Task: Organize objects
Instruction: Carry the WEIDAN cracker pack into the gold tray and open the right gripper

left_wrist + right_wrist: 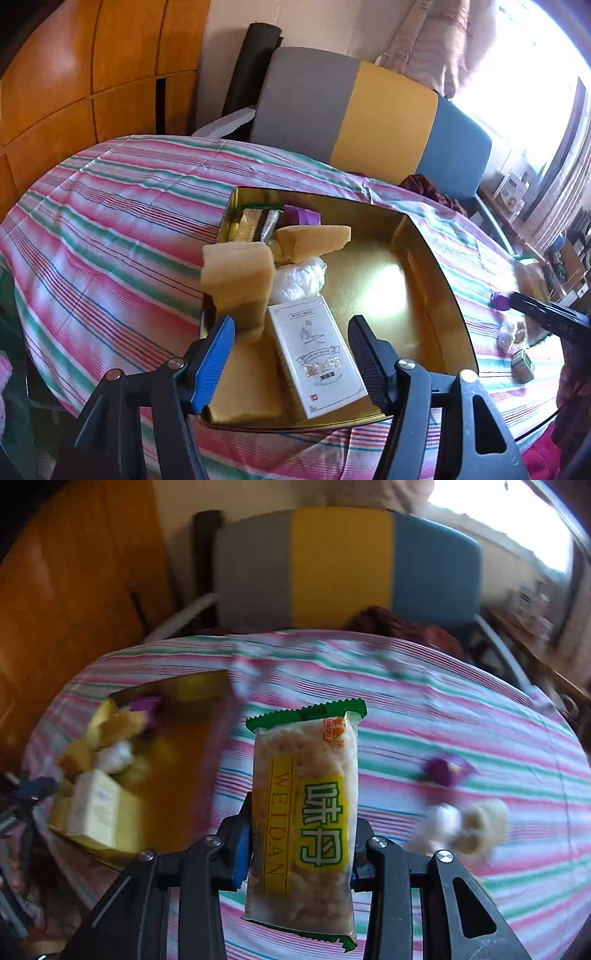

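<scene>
A gold tin tray [424, 280] lies on the striped tablecloth. It holds yellow sponges [236, 277], a white box [317, 354], a white plastic wad [299, 280], a purple packet [301, 215] and gold bars. My left gripper [291, 354] is open and empty over the tray's near edge, fingers either side of the white box. My right gripper [301, 849] is shut on a snack bar in a clear and green wrapper [306, 805], held above the cloth to the right of the tray [177, 753]. In the left wrist view, only the right gripper's dark arm [550, 317] shows.
A purple candy [447, 770] and a pale wrapped item [465, 827] lie on the cloth at right; a small green box [522, 365] sits near them. A grey, yellow and blue chair back [369, 122] stands behind the table. Wooden cabinets [74, 74] are at left.
</scene>
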